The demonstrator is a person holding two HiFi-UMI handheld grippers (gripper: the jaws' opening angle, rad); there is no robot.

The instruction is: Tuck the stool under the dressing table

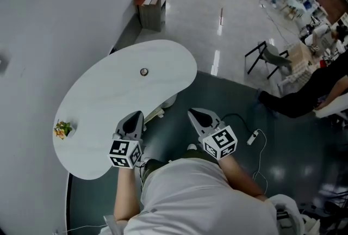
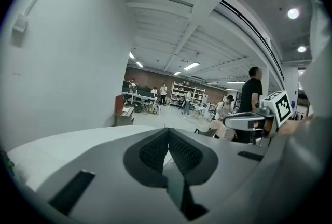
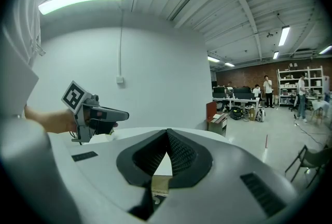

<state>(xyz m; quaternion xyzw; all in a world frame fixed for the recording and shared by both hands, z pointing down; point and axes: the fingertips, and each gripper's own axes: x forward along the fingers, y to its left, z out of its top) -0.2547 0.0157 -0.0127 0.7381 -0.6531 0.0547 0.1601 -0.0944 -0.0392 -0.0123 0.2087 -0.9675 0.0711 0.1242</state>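
The white kidney-shaped dressing table [image 1: 109, 103] stands against the wall. Under its near edge a white part [image 1: 166, 104] shows, likely the stool, mostly hidden by the top. My left gripper [image 1: 134, 118] hangs over the table's near edge with its jaws shut and nothing held. My right gripper [image 1: 197, 116] is beside it over the dark floor, also shut and empty. In the left gripper view the shut pads [image 2: 155, 151] point over the table top [image 2: 67, 142]. In the right gripper view the jaws [image 3: 167, 141] meet, and the left gripper [image 3: 96, 114] shows to the left.
A small round object [image 1: 144, 72] and a little plant [image 1: 62, 129] sit on the table. A power strip with cable [image 1: 253, 137] lies on the dark mat. A black chair [image 1: 266, 57] and a seated person [image 1: 304, 95] are at the right, a brown cabinet [image 1: 152, 8] behind.
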